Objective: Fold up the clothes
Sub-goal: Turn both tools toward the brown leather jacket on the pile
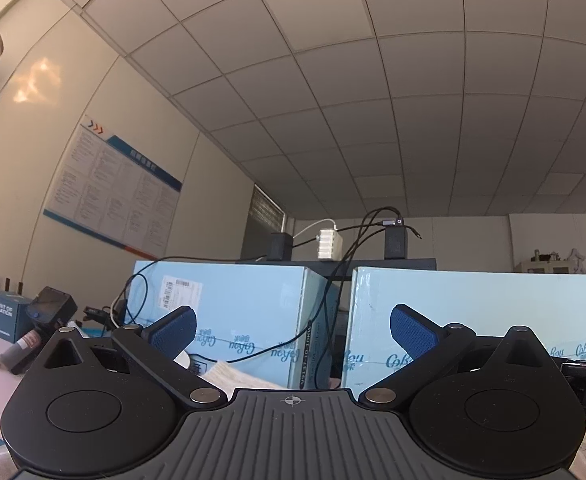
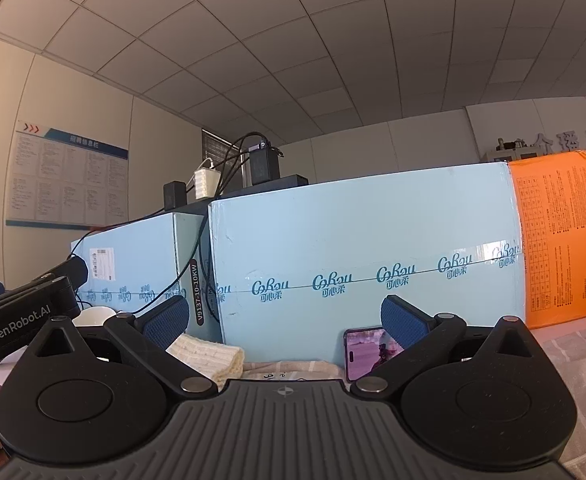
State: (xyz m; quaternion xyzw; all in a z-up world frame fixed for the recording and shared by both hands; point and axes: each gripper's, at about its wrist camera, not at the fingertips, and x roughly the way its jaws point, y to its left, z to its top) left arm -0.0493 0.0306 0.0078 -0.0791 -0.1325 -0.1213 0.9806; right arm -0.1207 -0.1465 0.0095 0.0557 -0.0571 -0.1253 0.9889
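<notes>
While both cameras tilt up toward a tiled ceiling, I read "CoRou" with Chinese characters repeated along the tape on the big pale blue boxes ahead, and "V9137-10-10KW" running vertically on the edge of the nearer one. "GenRobot.AI" is printed on the left tongs' body, seen from my right camera. An orange carton covered in fine print stands against the right-hand blue box, and a wall poster with a blue header hangs on the left. My left tongs are spread wide, holding nothing; my right tongs are spread the same way. A cream knitted garment lies folded just ahead between the right fingers, long axis running left to right, beside a striped cloth on the tabletop. A phone with a lit screen leans on the box.
</notes>
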